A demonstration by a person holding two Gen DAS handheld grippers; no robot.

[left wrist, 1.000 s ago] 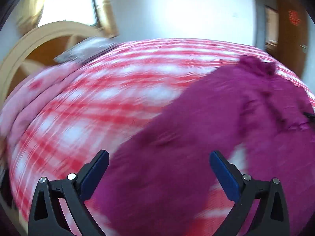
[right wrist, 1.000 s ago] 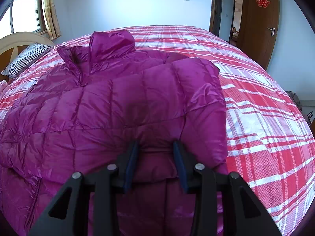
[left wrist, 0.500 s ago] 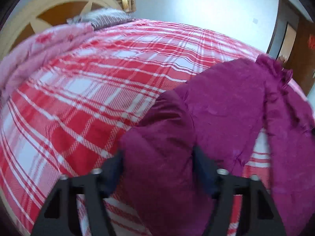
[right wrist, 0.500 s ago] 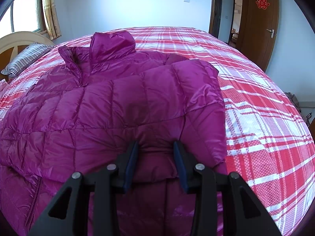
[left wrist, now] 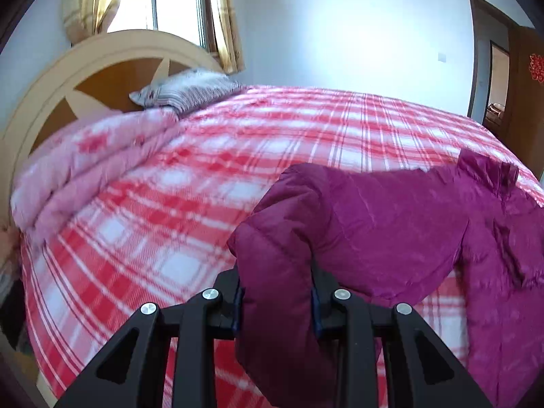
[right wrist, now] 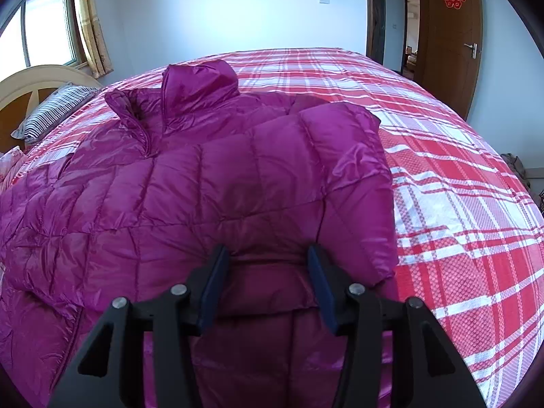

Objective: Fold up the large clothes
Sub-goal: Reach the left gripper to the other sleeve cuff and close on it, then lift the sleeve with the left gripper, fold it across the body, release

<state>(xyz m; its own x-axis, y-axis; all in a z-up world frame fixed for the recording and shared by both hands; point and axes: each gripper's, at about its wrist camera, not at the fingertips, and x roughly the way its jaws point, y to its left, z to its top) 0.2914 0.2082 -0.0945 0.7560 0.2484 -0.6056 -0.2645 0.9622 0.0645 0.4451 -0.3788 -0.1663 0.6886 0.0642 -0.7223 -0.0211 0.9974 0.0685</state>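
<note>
The purple puffer jacket (right wrist: 210, 183) lies spread on the plaid bed (right wrist: 459, 204), hood toward the far side. One side looks already folded in over the body. The left tongs (left wrist: 276, 306) are closing, clenched on a sleeve (left wrist: 272, 255) that lifts off the bed. The right tongs (right wrist: 268, 285) are opening around the near folded edge, which sits between the jaws. I'd judge the folding barely halfway: this sleeve and the final folds remain.

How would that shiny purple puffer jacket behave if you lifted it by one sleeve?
The jacket would probably sag and drape: the sleeve already bends limply between the closing left gripper pads. Its quilted, puffy panels suggest it is light for its bulk. The glossy fabric looks slippery, so it may slide from a loose pinch.
</note>
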